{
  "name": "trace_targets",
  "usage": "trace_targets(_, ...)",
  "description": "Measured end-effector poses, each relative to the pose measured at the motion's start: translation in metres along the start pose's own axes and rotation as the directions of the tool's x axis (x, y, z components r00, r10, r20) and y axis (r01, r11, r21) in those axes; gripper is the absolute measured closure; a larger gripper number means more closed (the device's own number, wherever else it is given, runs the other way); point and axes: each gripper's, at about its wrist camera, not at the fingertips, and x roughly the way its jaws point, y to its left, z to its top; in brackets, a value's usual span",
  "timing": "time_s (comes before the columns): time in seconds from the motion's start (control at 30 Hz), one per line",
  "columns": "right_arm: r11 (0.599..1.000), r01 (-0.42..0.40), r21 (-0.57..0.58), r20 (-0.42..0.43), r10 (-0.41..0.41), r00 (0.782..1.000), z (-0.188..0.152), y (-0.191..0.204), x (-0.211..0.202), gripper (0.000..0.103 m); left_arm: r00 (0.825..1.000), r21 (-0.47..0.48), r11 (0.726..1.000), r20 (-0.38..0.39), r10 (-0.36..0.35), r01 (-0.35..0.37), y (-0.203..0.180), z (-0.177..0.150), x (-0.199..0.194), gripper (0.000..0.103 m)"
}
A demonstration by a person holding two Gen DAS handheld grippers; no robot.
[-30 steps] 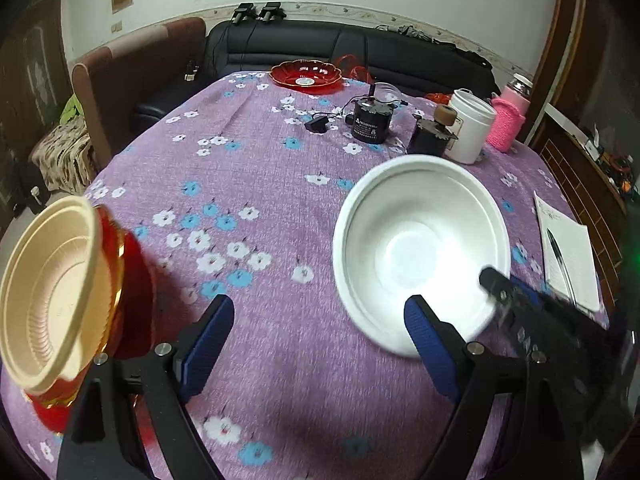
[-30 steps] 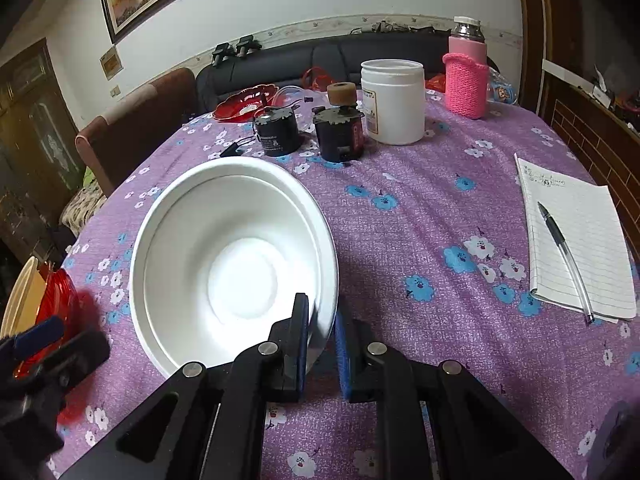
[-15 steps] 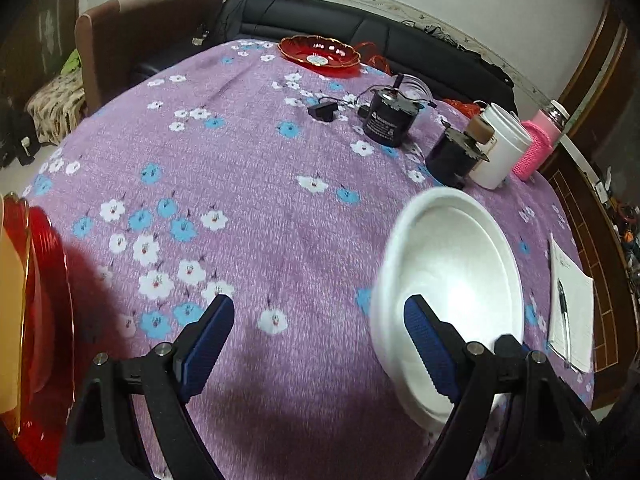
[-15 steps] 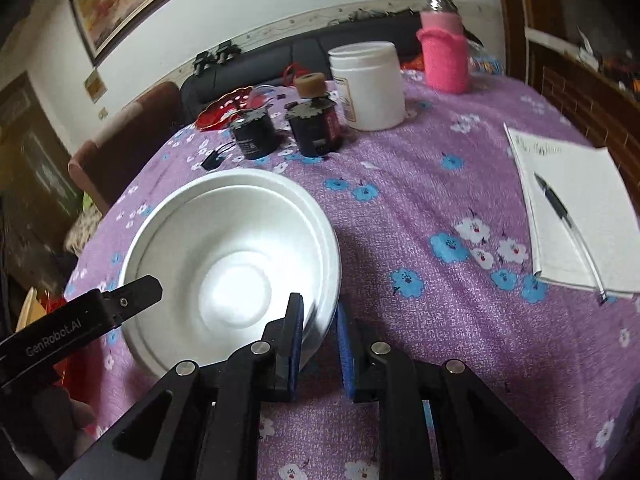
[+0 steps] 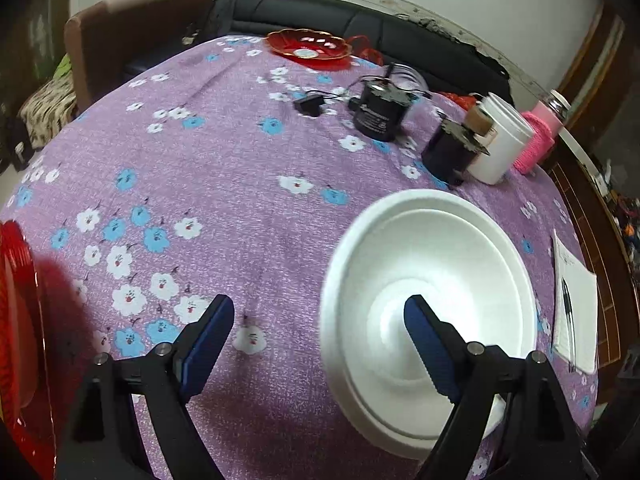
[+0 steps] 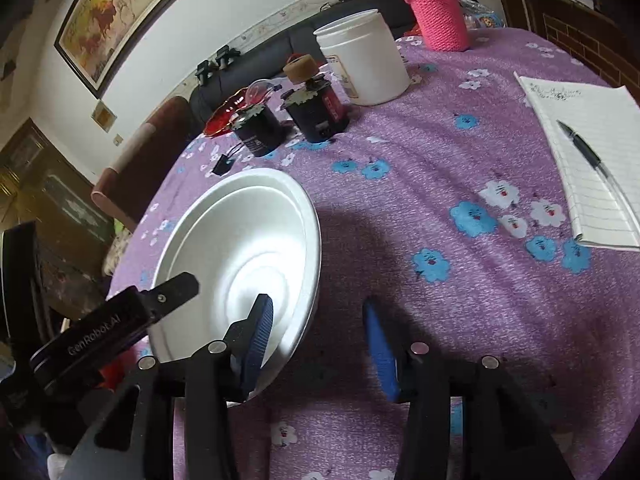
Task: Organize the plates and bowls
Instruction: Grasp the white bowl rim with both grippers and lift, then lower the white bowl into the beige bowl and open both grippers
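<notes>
A white foam bowl [image 5: 432,296] sits on the purple flowered tablecloth [image 5: 208,184]; it also shows in the right wrist view [image 6: 244,240]. My left gripper [image 5: 316,340] is open, its right finger over the bowl's inside. My right gripper [image 6: 320,336] is open, its jaws on either side of the bowl's near rim without pinching it. A red plate [image 5: 16,312] shows at the left edge. A red dish [image 5: 308,46] stands at the table's far side.
Two black motors [image 5: 380,110], a white jar [image 5: 500,144] and a pink-sleeved bottle [image 5: 540,140] stand at the back right. A notepad with a pen [image 6: 592,168] lies at the right. A sofa and a brown chair stand behind the table.
My right gripper has opened and let go of the white bowl's rim. My left gripper has moved right, over the bowl. The stacked red and yellow dishes have slid out of view to the left.
</notes>
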Motion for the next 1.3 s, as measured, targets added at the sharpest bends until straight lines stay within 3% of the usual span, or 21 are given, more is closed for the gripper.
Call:
trace_targets(0.03, 1.0, -0.008, 0.001, -0.001, 0.008, 1.0, 0.0, 0.0, 0.001, 0.052, 1.0, 0.014, 1.0, 0.003, 0.002, -0.002, -0.002, -0.001, -0.001, 0.025)
trace_targets(0.07, 1.0, -0.013, 0.0, -0.004, 0.013, 1.0, -0.001, 0.001, 0.003, 0.052, 1.0, 0.045, 0.999, 0.005, 0.009, -0.009, -0.007, -0.003, -0.001, 0.046)
trace_targets(0.1, 1.0, -0.019, 0.001, -0.005, 0.019, 1.0, -0.001, 0.001, 0.003, 0.052, 1.0, 0.072, 0.997, -0.008, 0.012, -0.011, -0.011, -0.004, 0.001, 0.06)
trace_targets(0.13, 1.0, -0.028, 0.003, -0.003, 0.028, 1.0, -0.001, 0.001, 0.003, 0.054, 1.0, 0.088, 0.996, -0.024, 0.009, -0.006, -0.014, -0.005, 0.002, 0.083)
trace_targets(0.17, 0.999, -0.036, 0.002, -0.005, 0.036, 0.999, -0.001, 0.002, 0.003, 0.059, 0.999, 0.1, 0.995, -0.049, 0.003, 0.002, -0.016, -0.007, 0.005, 0.089)
trace_targets(0.2, 0.999, -0.041, -0.003, -0.013, 0.041, 0.999, -0.001, 0.004, 0.004, 0.075, 0.998, 0.102, 0.995, -0.056, 0.0, 0.005, -0.018, -0.009, 0.006, 0.089)
trace_targets(0.37, 0.999, -0.004, -0.052, 0.021, 0.006, 1.0, -0.003, 0.013, -0.003, 0.084, 0.999, 0.14, 0.99, 0.02, 0.031, -0.034, -0.027, -0.016, -0.018, 0.089)
trace_targets(0.47, 0.997, -0.046, -0.06, 0.044, 0.048, 0.998, -0.003, 0.017, -0.011, 0.084, 0.996, 0.165, 0.985, 0.08, 0.046, -0.059, -0.028, -0.02, -0.042, 0.089)
trace_targets(0.73, 0.978, -0.141, -0.155, 0.068, 0.152, 0.986, -0.021, 0.051, -0.026, 0.084, 0.986, 0.149, 0.984, 0.147, 0.077, -0.099, -0.005, -0.039, -0.098, 0.088)
trace_targets(0.83, 0.96, -0.168, -0.223, 0.077, 0.189, 0.979, -0.034, 0.076, -0.036, 0.084, 0.979, 0.133, 0.982, 0.173, 0.112, -0.136, 0.012, -0.049, -0.121, 0.087)
trace_targets(1.07, 0.914, -0.19, -0.359, 0.112, 0.244, 0.963, -0.064, 0.137, -0.064, 0.084, 0.967, 0.076, 0.986, 0.222, 0.128, -0.148, 0.055, -0.063, -0.173, 0.086)
trace_targets(1.3, 0.885, -0.215, -0.413, 0.068, 0.265, 0.962, -0.084, 0.203, -0.063, 0.083, 0.941, -0.002, 0.983, 0.29, 0.176, -0.183, 0.109, -0.063, -0.211, 0.079)
